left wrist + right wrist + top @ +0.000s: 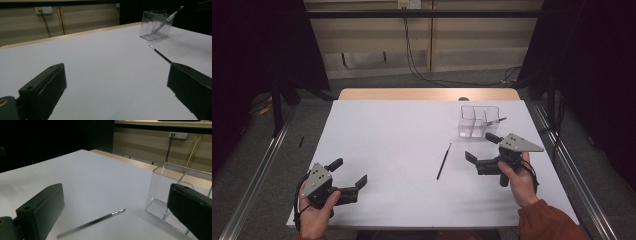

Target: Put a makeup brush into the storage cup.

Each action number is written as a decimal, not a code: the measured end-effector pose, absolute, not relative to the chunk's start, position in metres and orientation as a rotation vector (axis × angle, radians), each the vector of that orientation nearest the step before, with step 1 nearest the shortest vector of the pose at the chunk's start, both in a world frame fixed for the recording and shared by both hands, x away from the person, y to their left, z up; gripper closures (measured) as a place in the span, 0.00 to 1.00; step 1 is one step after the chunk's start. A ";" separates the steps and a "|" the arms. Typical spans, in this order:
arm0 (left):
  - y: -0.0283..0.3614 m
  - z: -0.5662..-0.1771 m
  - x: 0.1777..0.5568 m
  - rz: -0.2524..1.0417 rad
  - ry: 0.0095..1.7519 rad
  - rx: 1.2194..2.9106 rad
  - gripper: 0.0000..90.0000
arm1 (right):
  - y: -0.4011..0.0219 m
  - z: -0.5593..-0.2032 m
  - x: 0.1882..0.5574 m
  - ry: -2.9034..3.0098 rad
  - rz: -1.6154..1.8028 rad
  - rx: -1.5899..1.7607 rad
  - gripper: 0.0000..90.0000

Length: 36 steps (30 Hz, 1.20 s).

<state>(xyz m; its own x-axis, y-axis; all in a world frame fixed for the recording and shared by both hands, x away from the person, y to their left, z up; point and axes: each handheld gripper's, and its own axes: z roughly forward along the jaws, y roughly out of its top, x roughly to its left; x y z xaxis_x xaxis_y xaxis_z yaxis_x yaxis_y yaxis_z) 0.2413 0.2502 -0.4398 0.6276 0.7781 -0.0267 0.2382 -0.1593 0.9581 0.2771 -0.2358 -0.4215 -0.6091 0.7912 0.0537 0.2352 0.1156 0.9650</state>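
A thin dark brush with a silver metal tip (443,161) lies flat on the white tabletop (402,145), between the two grippers and nearer to the right one. The right gripper (483,148) has its jaws spread wide and empty, just beside the clear plastic box with compartments (479,121). A second thin brush (495,121) leans in this box. The left gripper (349,176) rests near the front edge, jaws also released.

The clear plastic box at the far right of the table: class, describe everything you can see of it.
The clear plastic box is a see-through, open-topped holder, split by inner walls into compartments. It stands upright on the white table, near its far right corner. A thin dark brush leans inside it, its tip poking over the rim. Nothing else touches it; the right tool is nearby, open.
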 end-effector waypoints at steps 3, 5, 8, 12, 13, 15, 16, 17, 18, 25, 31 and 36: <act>0.250 -0.440 0.242 0.589 0.839 1.710 0.03 | -0.229 -0.420 0.283 1.921 1.520 0.984 0.01; 0.250 -0.440 0.242 0.586 0.842 1.709 0.03 | -0.224 -0.419 0.286 1.925 1.527 0.976 0.01; 0.250 -0.440 0.242 0.584 0.839 1.710 0.03 | -0.218 -0.420 0.292 1.938 1.519 0.982 0.01; 0.250 -0.440 0.242 0.582 0.834 1.711 0.03 | -0.213 -0.419 0.300 1.975 1.513 0.981 0.00; 0.250 -0.440 0.242 0.583 0.838 1.708 0.02 | -0.211 -0.418 0.303 1.975 1.510 0.985 0.00; 0.251 -0.440 0.242 0.583 0.838 1.708 0.02 | -0.209 -0.418 0.307 1.962 1.516 0.991 0.00; 0.251 -0.440 0.242 0.583 0.838 1.709 0.02 | -0.209 -0.418 0.309 1.966 1.516 0.995 0.00; 0.251 -0.440 0.243 0.584 0.838 1.709 0.02 | -0.208 -0.419 0.312 1.967 1.508 1.001 0.00; 0.251 -0.440 0.243 0.583 0.837 1.710 0.02 | -0.207 -0.419 0.314 1.966 1.506 1.008 0.00; 0.251 -0.440 0.243 0.582 0.835 1.712 0.02 | -0.200 -0.416 0.323 2.017 1.472 1.013 0.00; 0.252 -0.439 0.243 0.582 0.831 1.714 0.02 | -0.193 -0.416 0.329 2.068 1.399 1.076 0.01; 0.251 -0.439 0.243 0.581 0.828 1.716 0.02 | -0.192 -0.416 0.334 2.154 1.346 1.094 0.01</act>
